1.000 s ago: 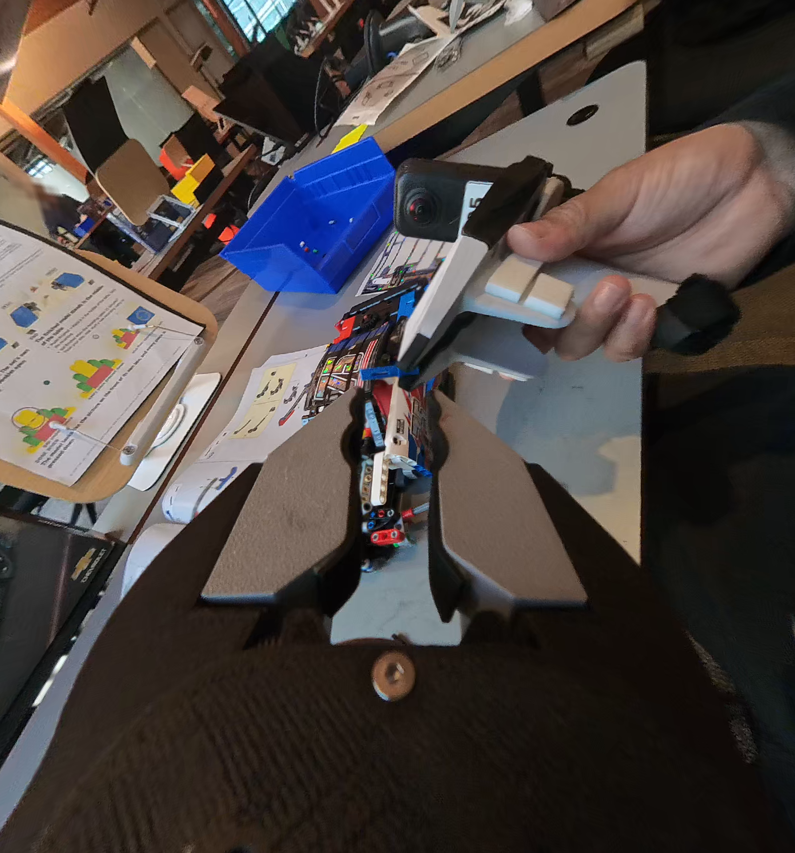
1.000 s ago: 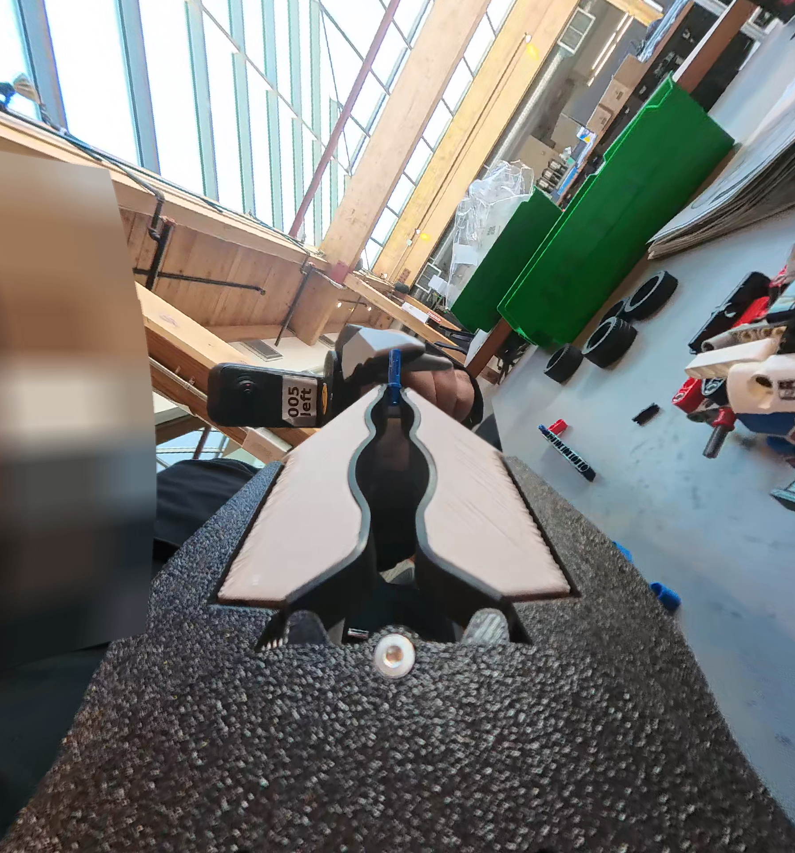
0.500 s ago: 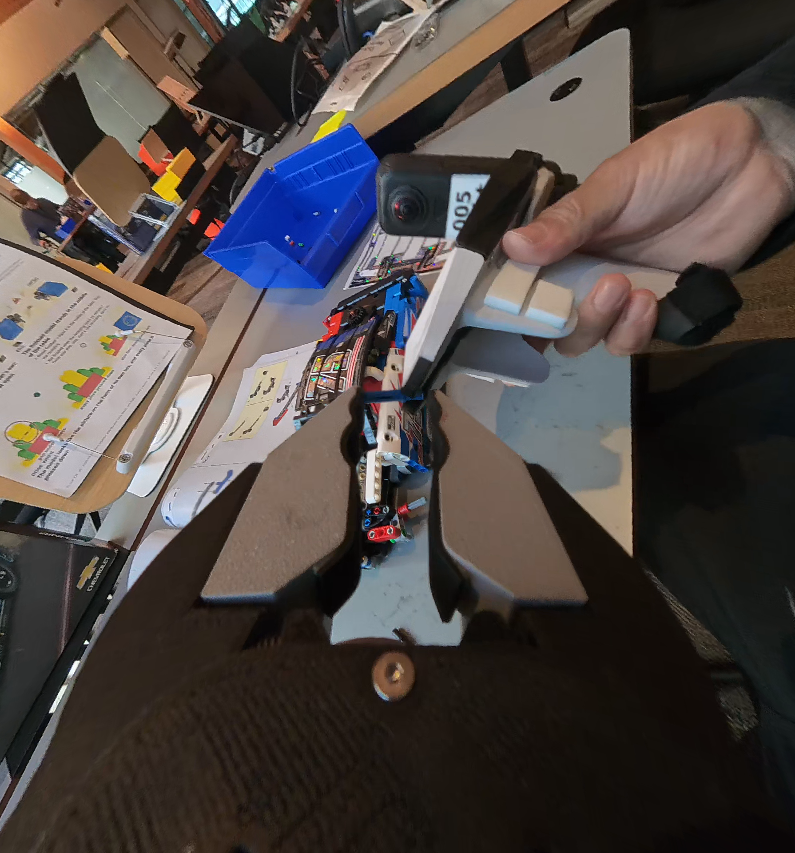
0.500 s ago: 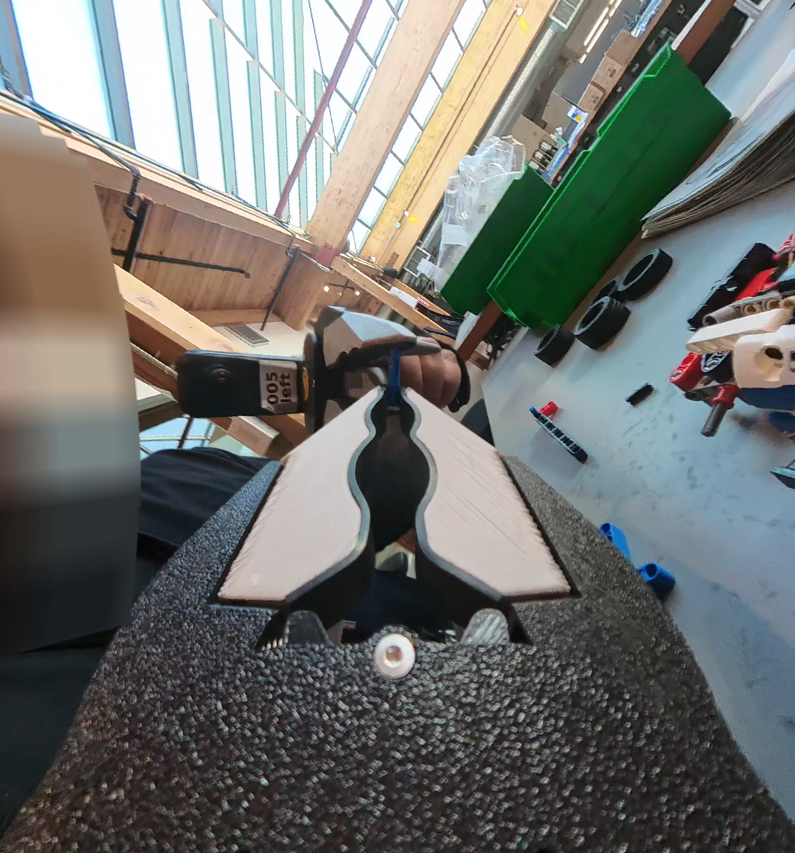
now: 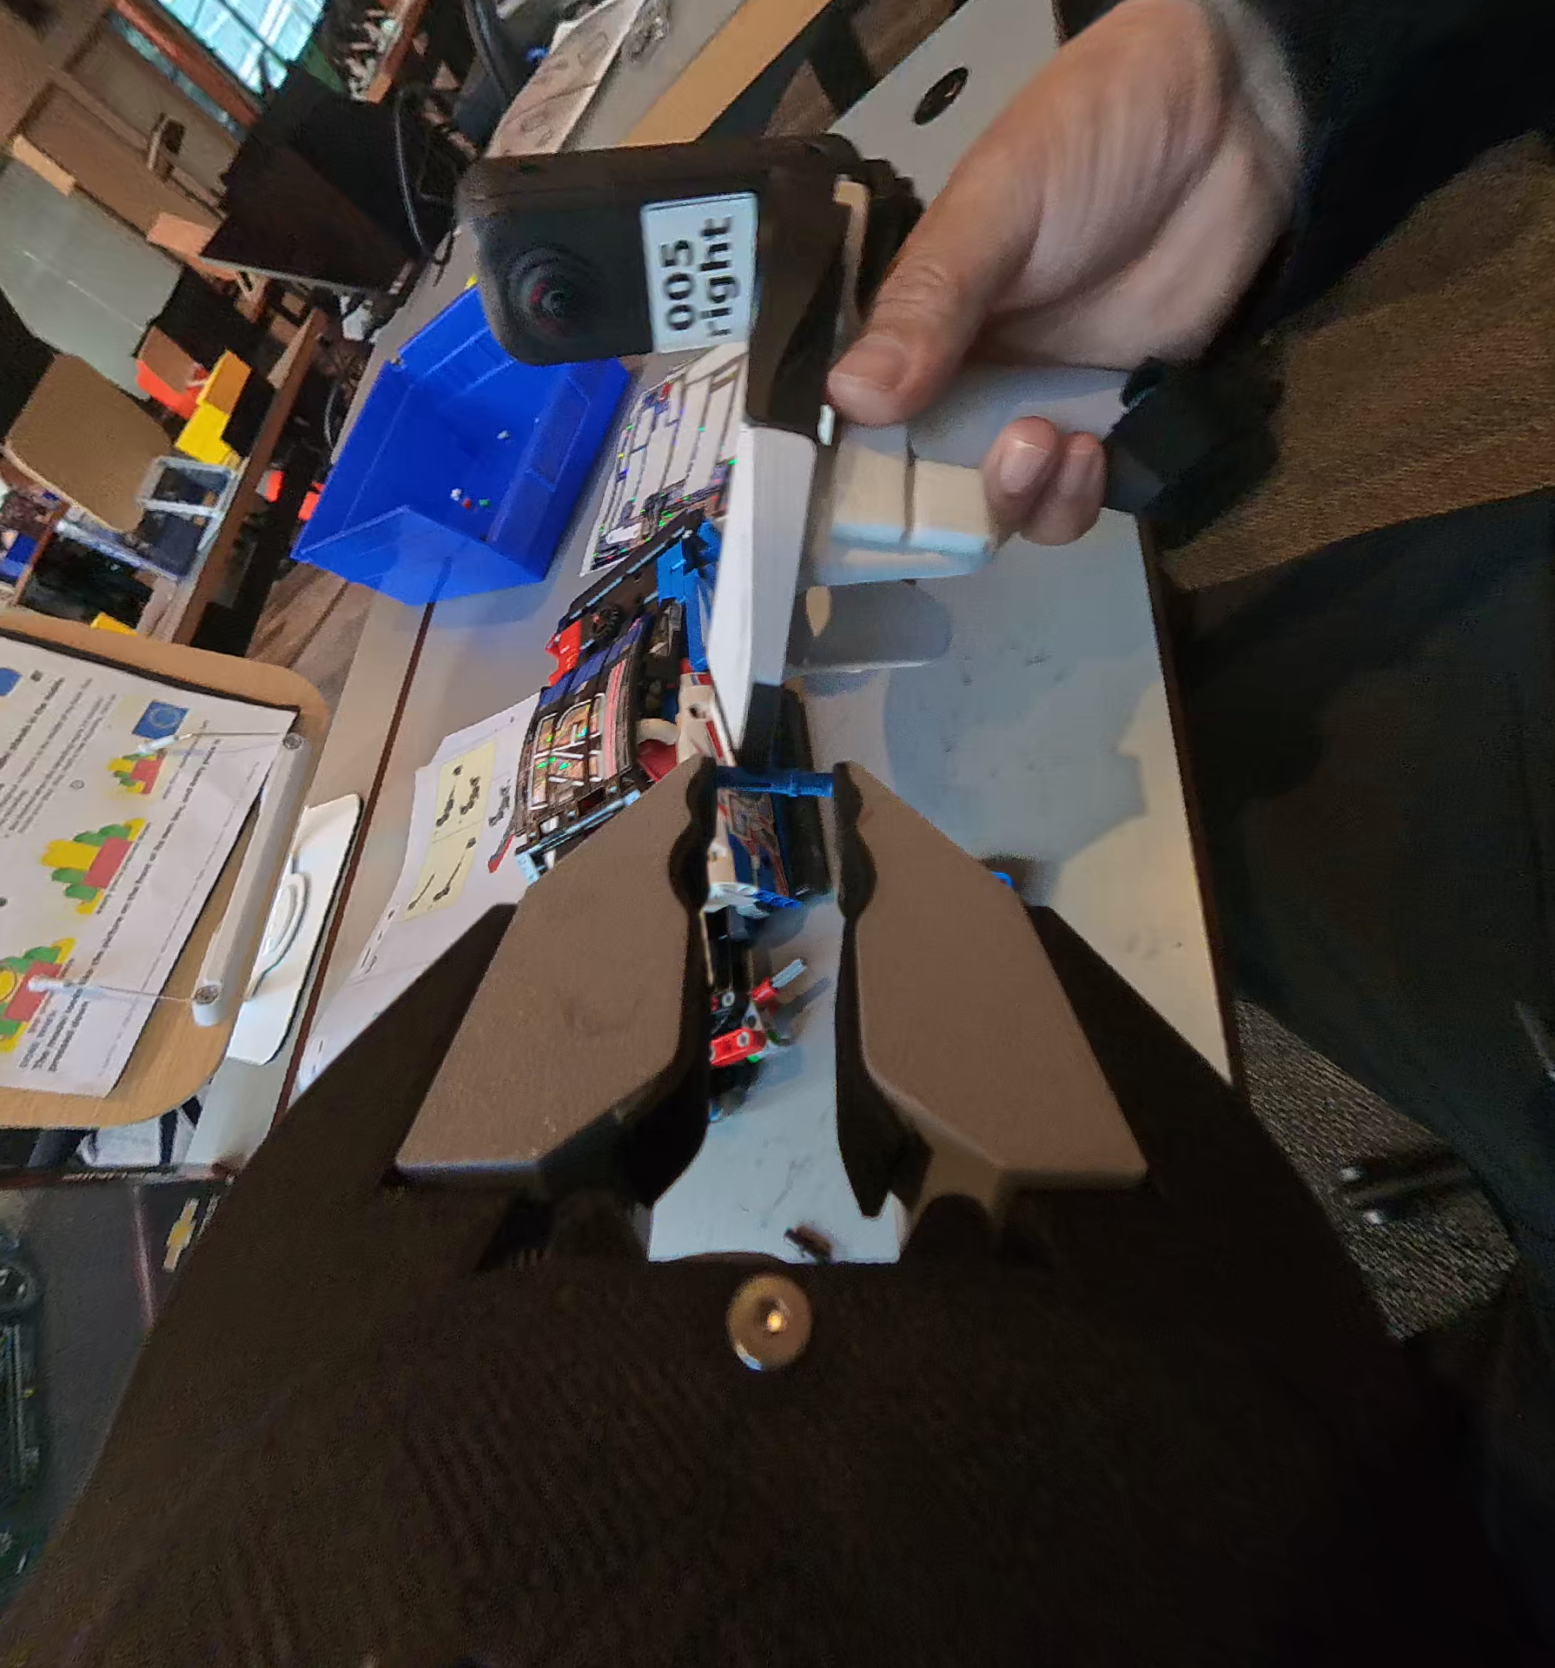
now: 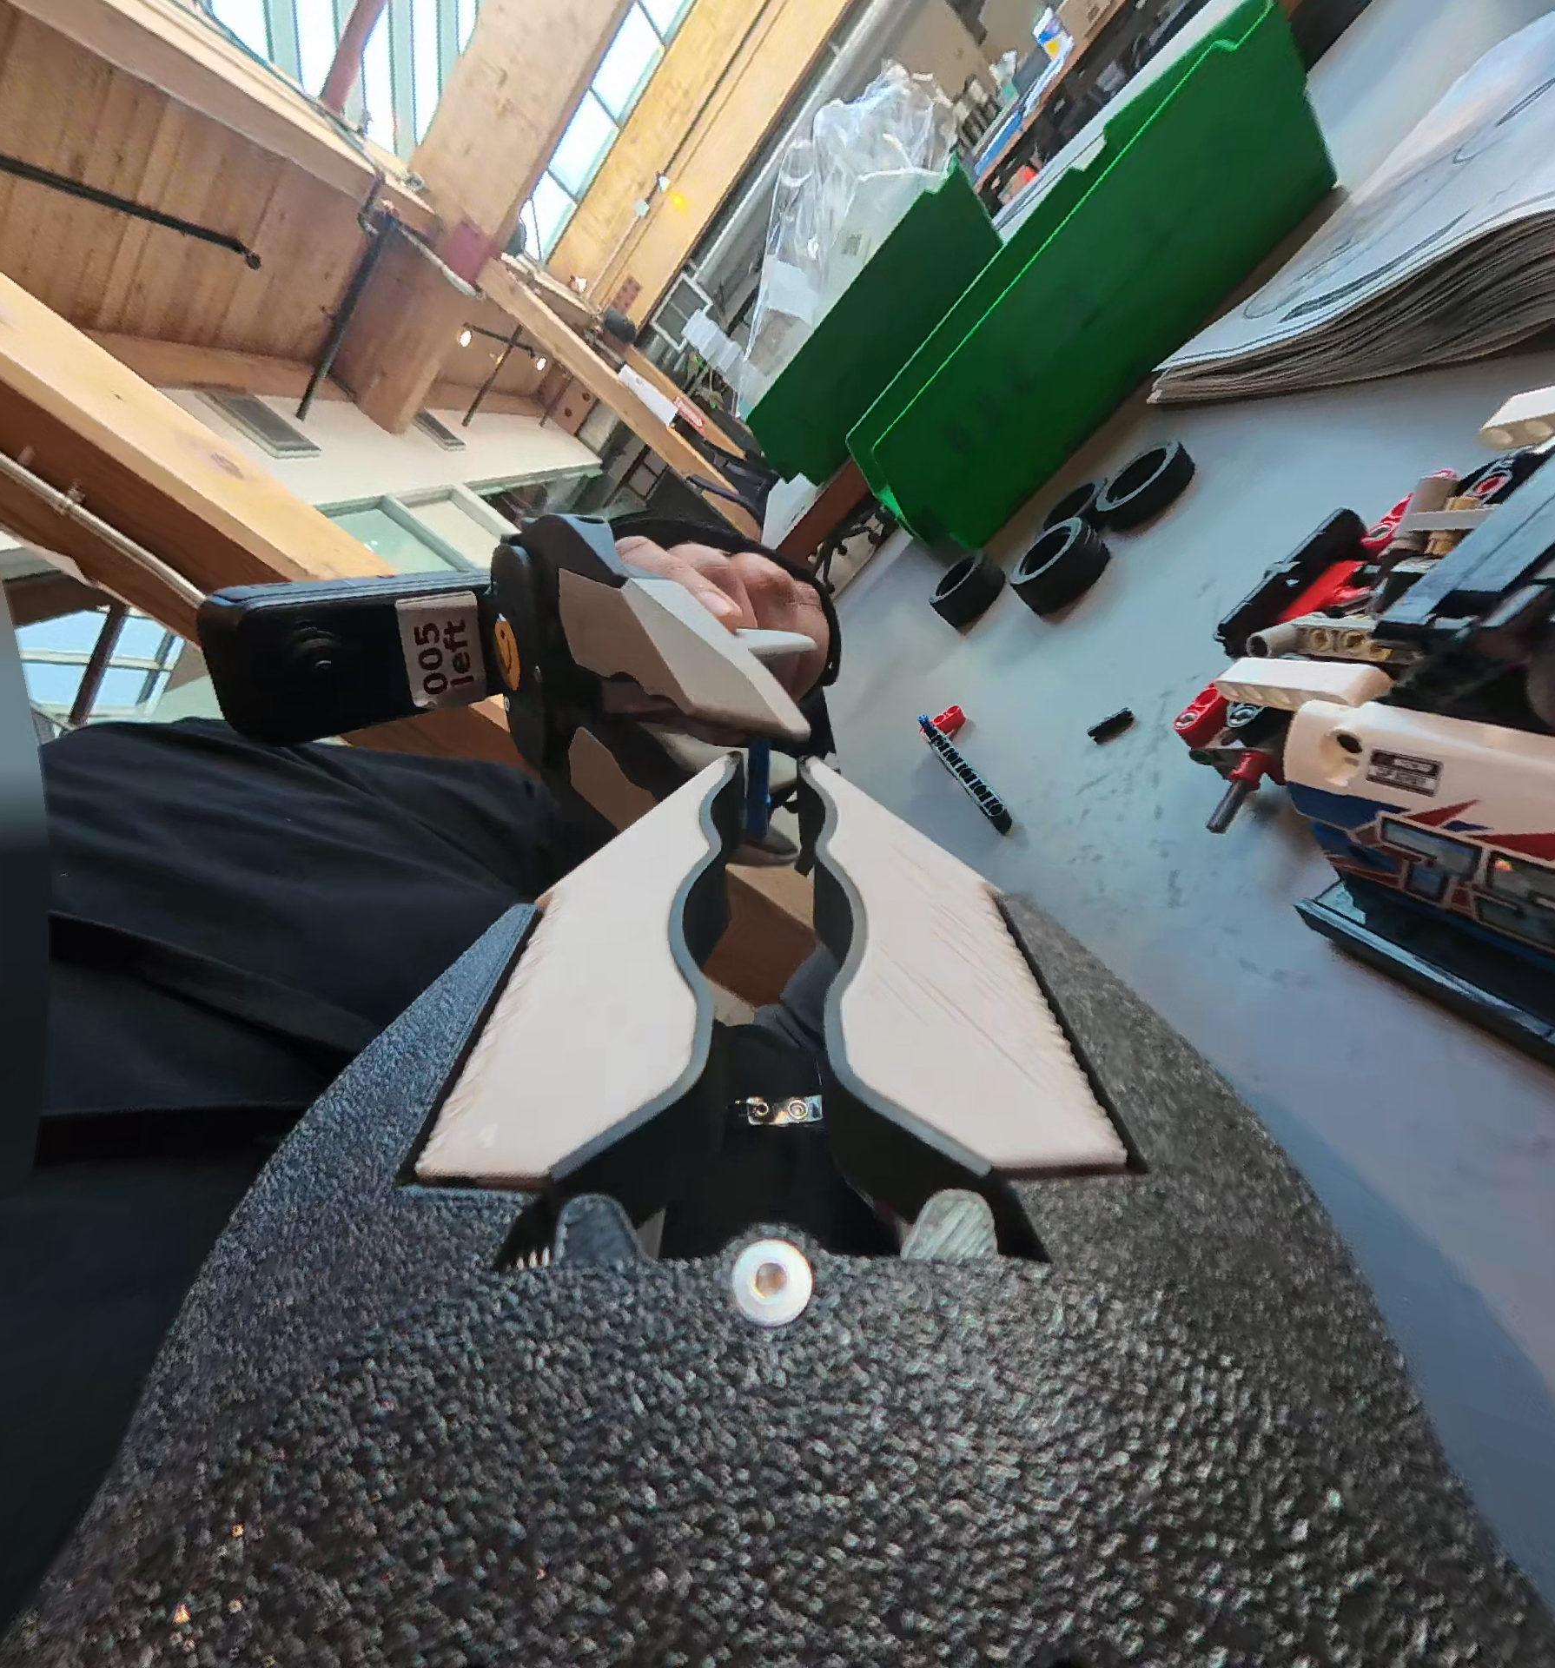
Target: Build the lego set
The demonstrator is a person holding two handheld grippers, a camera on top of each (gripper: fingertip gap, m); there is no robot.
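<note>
Your left tool [image 5: 772, 787] stands with its dark fingers parted, and the thin blue plastic lego pin [image 5: 787, 783] lies crosswise in the gap at their tips; whether either finger presses on it I cannot tell; the tip of your right tool [image 5: 760, 722] comes down from above and meets that pin just ahead of the left tool's fingertips; your right hand [image 5: 1072, 244] grips its grey handle further up. Beyond and below the left tool, the half-built blue, white and red lego race car [image 5: 629, 722] lies on the grey desk [image 5: 1027, 722]; a blue plastic bin [image 5: 458, 460] sits well beyond it to the left; a printed instruction sheet [image 5: 79, 857] on a wooden board is off to the left.

In the right wrist view, your right tool [image 6: 767, 772] has its pale fingers slightly apart at the tips, with the blue pin [image 6: 758, 794] upright between them; contact is unclear; the left tool [image 6: 756, 699] crosses just past them, held by your left hand [image 6: 738, 587]. To the right of this tool the lego car [image 6: 1433, 767] rests on the desk; four loose black rubber tyres [image 6: 1063, 551] lie beyond it, beside two green plastic bins [image 6: 1072, 298]; a short black toothed lego bar [image 6: 968, 776] lies between tool and car.
</note>
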